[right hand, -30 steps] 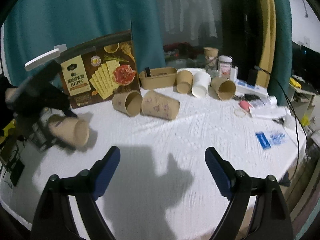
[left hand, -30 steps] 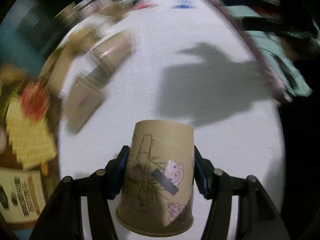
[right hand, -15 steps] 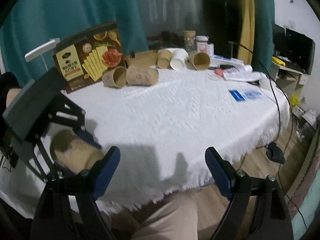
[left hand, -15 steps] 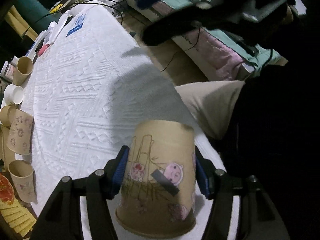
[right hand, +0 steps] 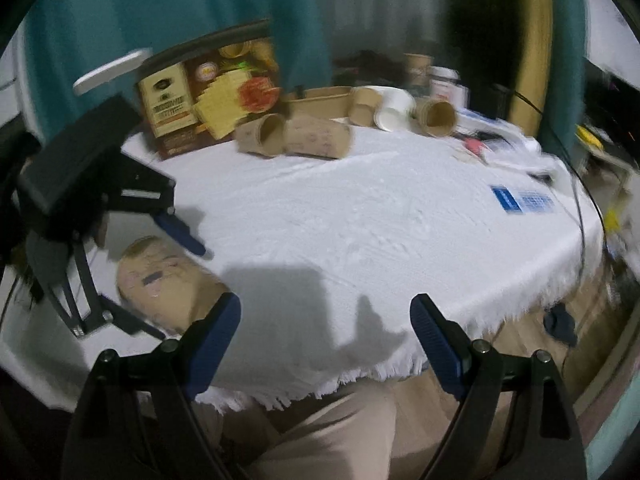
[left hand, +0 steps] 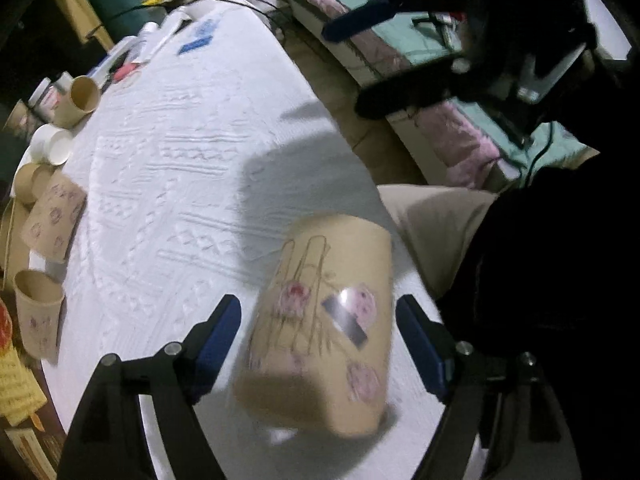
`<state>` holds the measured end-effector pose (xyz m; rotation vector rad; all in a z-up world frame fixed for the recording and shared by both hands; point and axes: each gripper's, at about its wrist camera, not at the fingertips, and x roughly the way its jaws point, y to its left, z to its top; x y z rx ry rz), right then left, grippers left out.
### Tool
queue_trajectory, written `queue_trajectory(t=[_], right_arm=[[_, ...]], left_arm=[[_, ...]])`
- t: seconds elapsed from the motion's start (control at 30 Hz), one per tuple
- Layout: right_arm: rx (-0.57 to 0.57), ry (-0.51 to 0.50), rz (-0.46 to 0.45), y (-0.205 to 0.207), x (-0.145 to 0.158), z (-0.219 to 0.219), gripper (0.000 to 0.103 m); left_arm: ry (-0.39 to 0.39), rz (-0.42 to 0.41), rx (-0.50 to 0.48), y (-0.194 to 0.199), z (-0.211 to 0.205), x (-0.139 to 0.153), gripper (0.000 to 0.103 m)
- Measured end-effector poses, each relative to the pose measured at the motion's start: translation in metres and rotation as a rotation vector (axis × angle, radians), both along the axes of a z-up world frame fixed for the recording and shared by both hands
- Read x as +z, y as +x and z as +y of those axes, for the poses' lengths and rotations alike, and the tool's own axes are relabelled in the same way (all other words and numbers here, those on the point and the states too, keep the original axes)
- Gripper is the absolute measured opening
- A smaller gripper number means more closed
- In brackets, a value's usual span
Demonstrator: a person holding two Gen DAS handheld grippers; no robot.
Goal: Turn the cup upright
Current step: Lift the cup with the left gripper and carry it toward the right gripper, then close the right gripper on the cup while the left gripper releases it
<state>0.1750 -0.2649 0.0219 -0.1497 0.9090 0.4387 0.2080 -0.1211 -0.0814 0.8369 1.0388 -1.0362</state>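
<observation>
Brown paper cup (left hand: 324, 320) with pig stickers sits between left tongs (left hand: 318, 340), pads spread wide, gap showing either side, no grip on it. Cup blurred, leaning, near edge of white-clothed surface (left hand: 192, 160); whether it rests on cloth or is dropping, cannot tell. Right tongs (right hand: 324, 344) spread apart, holding nothing, off near edge. Other cups (right hand: 316, 138) lie far side by cracker box (right hand: 204, 100). Flip looks unfinished: cup not standing mouth-up.
</observation>
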Motion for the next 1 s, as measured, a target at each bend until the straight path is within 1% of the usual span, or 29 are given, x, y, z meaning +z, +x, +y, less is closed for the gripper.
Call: queue_trajectory(t=[0.07, 0.13, 0.2, 0.27, 0.3, 0.33, 0.37, 0.4, 0.43, 0.5, 0.6, 0.63, 0.7, 0.83, 0.9, 0.97, 1.0], right_arm=[[0.088, -0.030, 0.019, 0.008, 0.006, 0.013, 0.085], [0.230, -0.063, 0.067, 0.017, 0.012, 0.035, 0.085], [0.403, -0.111, 0.098, 0.020, 0.016, 0.065, 0.085], [0.539, -0.152, 0.120, 0.018, 0.015, 0.089, 0.085], [0.633, -0.196, 0.142, 0.016, 0.012, 0.106, 0.085], [0.684, -0.231, 0.156, 0.014, 0.008, 0.116, 0.085], [0.740, -0.286, 0.174, 0.013, 0.003, 0.130, 0.085], [0.767, -0.316, 0.188, 0.013, -0.001, 0.138, 0.085], [0.803, -0.349, 0.216, 0.013, -0.006, 0.149, 0.085], [0.846, -0.387, 0.270, 0.015, -0.015, 0.163, 0.085], [0.888, -0.446, 0.345, 0.023, -0.029, 0.183, 0.085], [0.892, -0.459, 0.362, 0.025, -0.033, 0.186, 0.085], [0.895, -0.480, 0.395, 0.032, -0.039, 0.190, 0.085], [0.889, -0.473, 0.487, 0.046, -0.046, 0.198, 0.085], [0.893, -0.482, 0.504, 0.048, -0.047, 0.200, 0.085], [0.900, -0.499, 0.521, 0.048, -0.049, 0.202, 0.084], [0.906, -0.506, 0.526, 0.051, -0.049, 0.204, 0.081]], left_arm=[[-0.032, -0.007, 0.025, -0.006, 0.009, 0.013, 0.080], [-0.063, -0.028, 0.066, -0.015, 0.023, 0.026, 0.080], [-0.096, -0.045, 0.120, -0.025, 0.041, 0.037, 0.080], [-0.121, -0.069, 0.208, -0.038, 0.064, 0.043, 0.080], [-0.136, -0.087, 0.273, -0.046, 0.078, 0.047, 0.080], [-0.151, -0.099, 0.321, -0.052, 0.088, 0.049, 0.080], [-0.171, -0.112, 0.370, -0.059, 0.097, 0.052, 0.080], [-0.191, -0.126, 0.425, -0.066, 0.106, 0.054, 0.080], [-0.204, -0.149, 0.505, -0.074, 0.118, 0.055, 0.080], [-0.225, -0.189, 0.641, -0.092, 0.136, 0.055, 0.080], [-0.255, -0.227, 0.807, -0.112, 0.153, 0.053, 0.080], [-0.275, -0.238, 0.867, -0.120, 0.160, 0.051, 0.080], [-0.354, -0.233, 0.964, -0.137, 0.174, 0.048, 0.080], [-0.498, -0.227, 1.103, -0.157, 0.197, 0.042, 0.080], [-0.545, -0.225, 1.165, -0.165, 0.206, 0.037, 0.080], [-0.566, -0.230, 1.200, -0.168, 0.209, 0.035, 0.080], [-0.585, -0.227, 1.212, -0.167, 0.211, 0.034, 0.080]])
